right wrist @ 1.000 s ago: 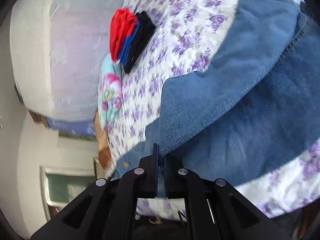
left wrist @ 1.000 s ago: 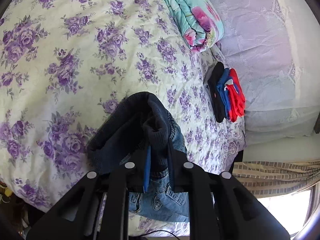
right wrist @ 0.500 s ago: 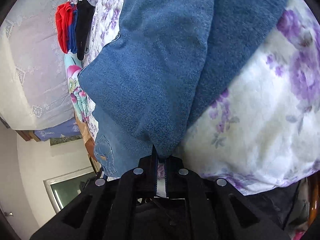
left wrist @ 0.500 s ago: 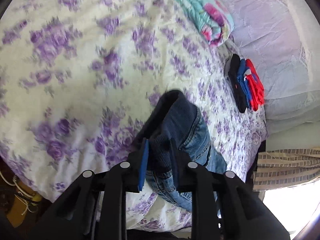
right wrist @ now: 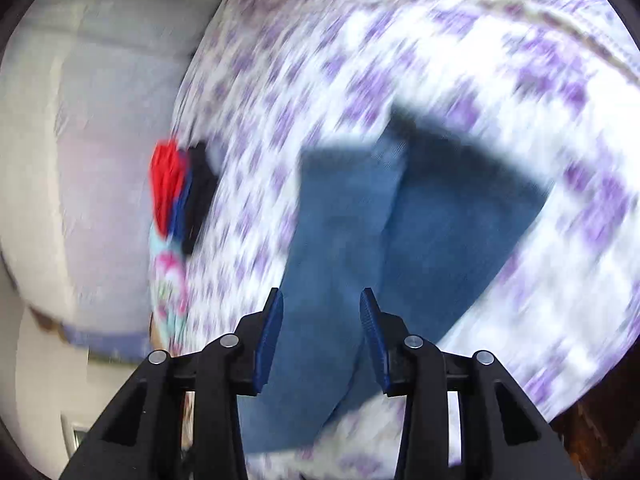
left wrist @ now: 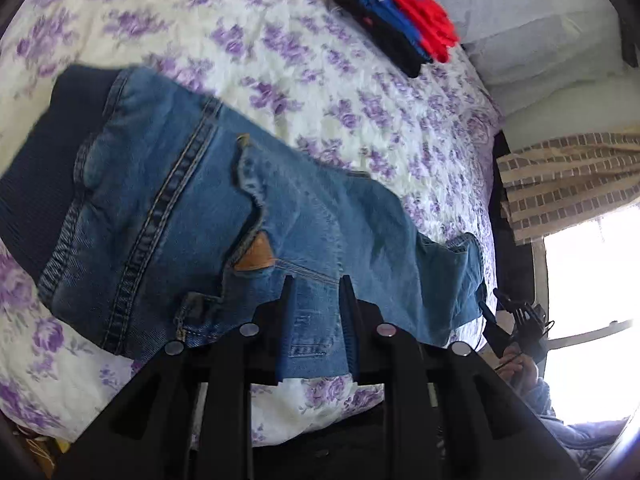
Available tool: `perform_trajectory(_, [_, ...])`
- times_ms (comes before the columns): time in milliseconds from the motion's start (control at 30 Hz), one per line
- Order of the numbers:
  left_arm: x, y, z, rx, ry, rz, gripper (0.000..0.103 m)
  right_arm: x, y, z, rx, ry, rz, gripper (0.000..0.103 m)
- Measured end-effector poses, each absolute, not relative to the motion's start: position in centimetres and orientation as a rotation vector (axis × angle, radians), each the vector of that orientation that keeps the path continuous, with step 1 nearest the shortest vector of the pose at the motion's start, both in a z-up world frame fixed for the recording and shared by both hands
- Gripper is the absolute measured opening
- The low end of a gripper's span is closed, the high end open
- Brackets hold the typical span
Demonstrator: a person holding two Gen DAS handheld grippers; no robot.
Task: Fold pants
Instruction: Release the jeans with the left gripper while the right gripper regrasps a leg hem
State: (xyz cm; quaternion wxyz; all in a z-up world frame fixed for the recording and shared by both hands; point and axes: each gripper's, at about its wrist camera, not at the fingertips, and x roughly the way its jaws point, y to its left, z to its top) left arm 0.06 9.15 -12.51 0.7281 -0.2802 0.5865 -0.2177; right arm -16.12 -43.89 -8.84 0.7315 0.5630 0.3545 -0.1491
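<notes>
Blue jeans (left wrist: 248, 208) lie spread across the floral bed sheet (left wrist: 304, 64), dark waistband at the left, leg ends at the right. My left gripper (left wrist: 314, 292) hovers at their near edge; its jaws are opening, with flat denim showing between the pads, which do not pinch it. In the right wrist view the picture is blurred: the jeans (right wrist: 360, 232) stretch away from my right gripper (right wrist: 320, 300), whose jaws are opening wide with denim lying loose between them. The left wrist view also shows the right gripper (left wrist: 516, 320), in a hand, by the leg end.
A stack of folded red, blue and black clothes (left wrist: 400, 12) sits near the bed's far edge, beside a pale pillow (left wrist: 540, 20). A rolled floral blanket (right wrist: 168, 280) lies next to the stack. A checked curtain (left wrist: 568, 176) and bright window are at the right.
The jeans went from hanging bunched in both shut grippers to lying spread on the bed. Both grippers swung down over them, and the right jaws have parted wide.
</notes>
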Motion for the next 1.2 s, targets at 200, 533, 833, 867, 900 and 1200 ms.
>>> perform_trajectory(200, [0.3, 11.0, -15.7, -0.784, 1.339, -0.414, 0.020, -16.1, -46.4, -12.7, 1.315, 0.711, -0.383, 0.040])
perform_trajectory(533, [0.5, 10.6, -16.0, -0.796, 1.365, -0.389, 0.020, -15.2, -44.7, -6.8, 1.103, 0.567, -0.334, 0.006])
perform_trajectory(833, [0.8, 10.4, -16.3, -0.789, 1.363, -0.404, 0.020, -20.7, -46.1, -13.0, 1.156, 0.629, -0.542, 0.005])
perform_trajectory(867, [0.7, 10.4, -16.2, -0.786, 1.362, -0.403, 0.020, -21.0, -45.9, -12.8, 1.162, 0.630, -0.545, 0.005])
perform_trajectory(900, [0.7, 10.4, -16.1, -0.780, 1.362, -0.401, 0.020, -20.9, -46.1, -12.5, 1.156, 0.646, -0.535, 0.006])
perform_trajectory(1200, [0.6, 6.8, -10.1, -0.541, 1.246, -0.494, 0.037, -18.0, -42.7, -3.9, 0.847, 0.663, -0.421, 0.014])
